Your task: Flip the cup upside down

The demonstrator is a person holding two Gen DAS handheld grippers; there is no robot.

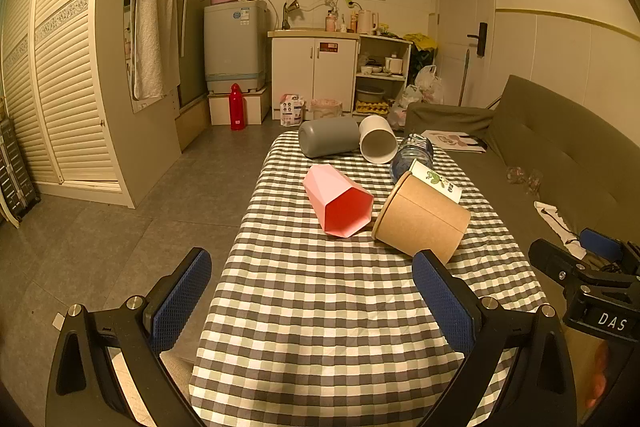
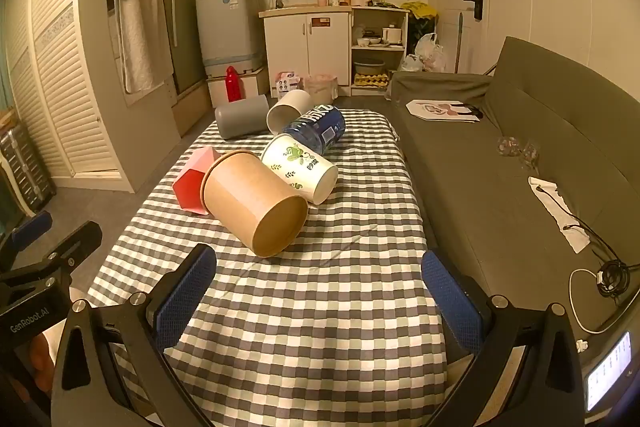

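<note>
Both the left tool [image 1: 312, 301] and right tool [image 2: 320, 301] stood released; the kraft paper cup [image 2: 256, 201], lying sideways on the counter [image 2: 320, 307], appeared light and crushable, best gripped gently mid-wall.

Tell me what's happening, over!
Left gripper open, right gripper open, both empty. Kraft paper cup on its side, nearest. Pink faceted cup touching it.

Five cups lie tipped on their sides: brown paper cup [image 2: 256, 201] nearest, pink faceted cup [image 1: 338, 201] touching it, floral paper cup [image 2: 300, 167], white cup [image 1: 376, 139], grey cup [image 1: 328, 137].
</note>
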